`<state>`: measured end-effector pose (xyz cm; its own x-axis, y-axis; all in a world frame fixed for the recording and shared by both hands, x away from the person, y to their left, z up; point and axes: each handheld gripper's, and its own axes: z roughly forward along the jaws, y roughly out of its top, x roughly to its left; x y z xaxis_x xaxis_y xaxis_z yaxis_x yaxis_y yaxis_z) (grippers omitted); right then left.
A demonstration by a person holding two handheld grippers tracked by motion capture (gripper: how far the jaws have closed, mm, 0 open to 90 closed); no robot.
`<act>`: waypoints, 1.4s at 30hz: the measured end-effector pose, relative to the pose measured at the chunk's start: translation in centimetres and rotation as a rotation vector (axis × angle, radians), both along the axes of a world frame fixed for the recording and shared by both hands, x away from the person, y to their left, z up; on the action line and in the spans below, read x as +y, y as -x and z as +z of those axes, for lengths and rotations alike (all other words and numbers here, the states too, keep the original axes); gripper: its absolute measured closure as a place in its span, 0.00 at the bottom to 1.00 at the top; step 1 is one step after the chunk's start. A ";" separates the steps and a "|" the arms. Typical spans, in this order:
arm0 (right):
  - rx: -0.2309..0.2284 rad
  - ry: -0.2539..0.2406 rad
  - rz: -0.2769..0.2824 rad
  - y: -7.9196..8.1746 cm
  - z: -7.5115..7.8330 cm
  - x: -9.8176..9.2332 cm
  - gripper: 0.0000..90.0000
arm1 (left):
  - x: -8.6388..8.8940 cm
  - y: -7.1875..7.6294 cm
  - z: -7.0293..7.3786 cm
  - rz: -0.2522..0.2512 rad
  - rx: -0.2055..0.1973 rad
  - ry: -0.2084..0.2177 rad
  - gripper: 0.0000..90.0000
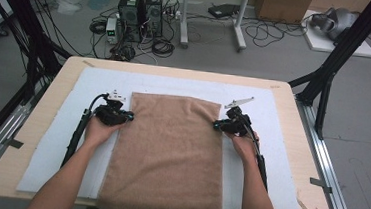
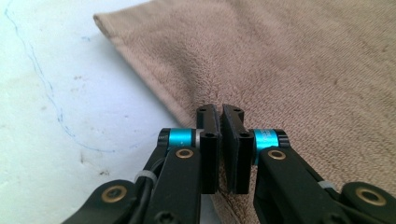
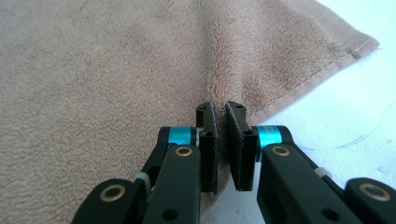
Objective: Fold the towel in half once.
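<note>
Towel (image 1: 169,153) near edge cut off; left tool (image 1: 131,116), right tool (image 1: 215,125) each pinch its side hems.

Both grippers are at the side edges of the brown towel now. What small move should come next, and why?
Probably lift both edges together and carry them toward the person. The left gripper and the right gripper each pinch a side hem of the towel near its far corners, and the towel lies flat on the white mat.

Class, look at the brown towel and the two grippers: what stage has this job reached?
Done: the towel lies flat on the white mat. In hand: the left gripper and right gripper have each pinched a side edge near the far corners. Left: lifting or folding; no fold shows yet.
</note>
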<state>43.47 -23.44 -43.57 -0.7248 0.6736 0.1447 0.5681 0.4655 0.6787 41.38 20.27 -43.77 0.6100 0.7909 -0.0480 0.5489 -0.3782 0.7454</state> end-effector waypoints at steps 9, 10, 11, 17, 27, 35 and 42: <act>-0.047 -0.137 0.077 1.5 4.0 -1.2 0.93 | 1.9 1.8 3.1 -0.063 -0.026 0.111 0.95; -0.052 -0.154 0.094 1.9 4.6 -1.5 0.93 | 2.0 2.4 3.4 -0.080 -0.034 0.115 0.95; -0.046 -0.163 0.110 2.4 5.0 -1.7 0.93 | 2.2 2.9 3.7 -0.095 -0.037 0.116 0.95; -0.012 -0.095 0.198 5.9 5.8 -1.6 0.93 | 2.5 6.8 4.7 -0.176 -0.082 0.083 0.95; 0.010 -0.064 0.282 13.3 3.5 -1.1 0.93 | 3.1 14.2 1.7 -0.228 -0.101 0.054 0.94; 0.015 -0.116 0.239 12.2 3.1 -1.7 0.66 | 3.4 13.1 2.8 -0.188 -0.072 0.105 0.61; 0.005 -0.058 0.128 8.8 2.6 -1.2 0.61 | 2.3 9.1 3.0 -0.121 -0.052 0.039 0.62</act>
